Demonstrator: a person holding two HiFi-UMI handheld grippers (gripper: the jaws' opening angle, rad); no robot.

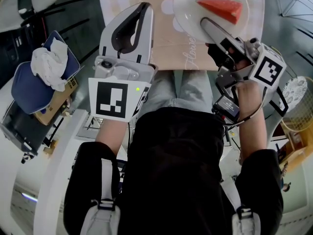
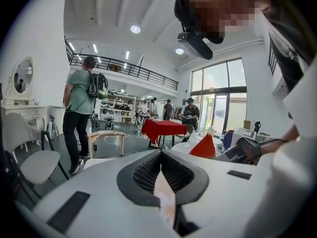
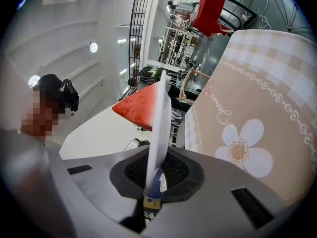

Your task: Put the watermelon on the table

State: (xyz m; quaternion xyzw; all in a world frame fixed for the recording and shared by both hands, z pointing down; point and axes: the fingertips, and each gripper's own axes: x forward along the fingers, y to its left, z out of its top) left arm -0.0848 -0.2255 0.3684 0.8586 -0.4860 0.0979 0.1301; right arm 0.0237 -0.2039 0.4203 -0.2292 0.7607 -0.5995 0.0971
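Watermelon (image 1: 221, 8): red slice lying on a white plate (image 1: 188, 6) over the table (image 1: 166, 53).
Right gripper (image 1: 205, 23): pinching the plate's near rim.
Left gripper (image 1: 143, 8): jaws pressed together, apparently empty.
Progress: plate at the table; touchdown unclear, release remains.
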